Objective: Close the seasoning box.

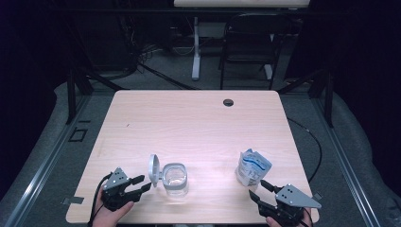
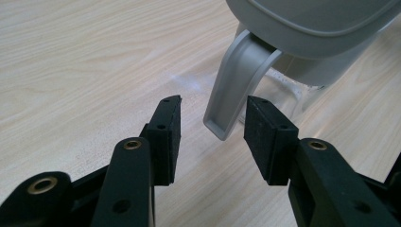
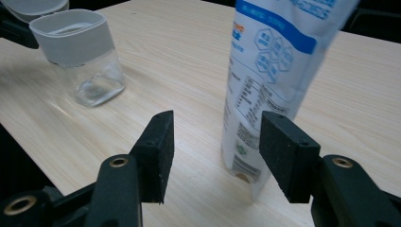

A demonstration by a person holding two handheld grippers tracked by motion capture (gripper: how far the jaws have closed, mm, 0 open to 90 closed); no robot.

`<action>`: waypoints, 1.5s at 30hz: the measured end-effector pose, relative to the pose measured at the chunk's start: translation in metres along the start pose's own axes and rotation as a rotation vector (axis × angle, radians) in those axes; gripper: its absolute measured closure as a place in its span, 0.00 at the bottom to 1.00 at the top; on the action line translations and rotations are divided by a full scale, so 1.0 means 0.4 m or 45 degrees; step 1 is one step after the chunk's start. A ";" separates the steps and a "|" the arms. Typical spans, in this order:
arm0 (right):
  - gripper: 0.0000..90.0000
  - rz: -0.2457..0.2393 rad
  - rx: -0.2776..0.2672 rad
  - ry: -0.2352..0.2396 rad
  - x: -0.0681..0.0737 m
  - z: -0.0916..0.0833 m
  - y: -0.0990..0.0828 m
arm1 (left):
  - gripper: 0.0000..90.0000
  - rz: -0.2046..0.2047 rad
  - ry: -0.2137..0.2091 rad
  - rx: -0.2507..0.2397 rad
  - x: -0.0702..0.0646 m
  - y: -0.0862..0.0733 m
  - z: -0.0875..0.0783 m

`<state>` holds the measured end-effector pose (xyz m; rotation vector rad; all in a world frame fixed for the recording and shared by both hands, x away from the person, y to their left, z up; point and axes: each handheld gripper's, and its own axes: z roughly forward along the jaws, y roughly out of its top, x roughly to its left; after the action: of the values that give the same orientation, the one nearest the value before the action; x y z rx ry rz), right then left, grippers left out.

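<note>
Two sets of jaws stand wide apart, gripping nothing. We note the left gripper (image 2: 213, 130) at the grey lid tab (image 2: 231, 94) of the clear jar (image 1: 174, 179) — tab between the pads, untouched. Our right gripper (image 3: 215, 151) sits just before the upright blue-and-white pouch (image 3: 269, 75), near the table (image 1: 189, 123) front edge.

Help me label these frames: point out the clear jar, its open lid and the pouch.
clear jar (image 1: 175, 182), high view, glass body.
open lid (image 1: 153, 170), high view, grey lid face.
pouch (image 3: 265, 71), right gripper view, printed front.
</note>
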<state>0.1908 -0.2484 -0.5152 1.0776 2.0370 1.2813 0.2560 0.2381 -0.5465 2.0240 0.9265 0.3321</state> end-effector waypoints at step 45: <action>0.46 0.092 0.077 0.028 -0.098 0.171 -0.051 | 0.63 -0.016 0.009 -0.015 0.001 -0.002 -0.009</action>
<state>0.2566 -0.2510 -0.5629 1.1797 2.0826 1.2793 0.2539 0.2411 -0.5451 2.0066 0.9388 0.3376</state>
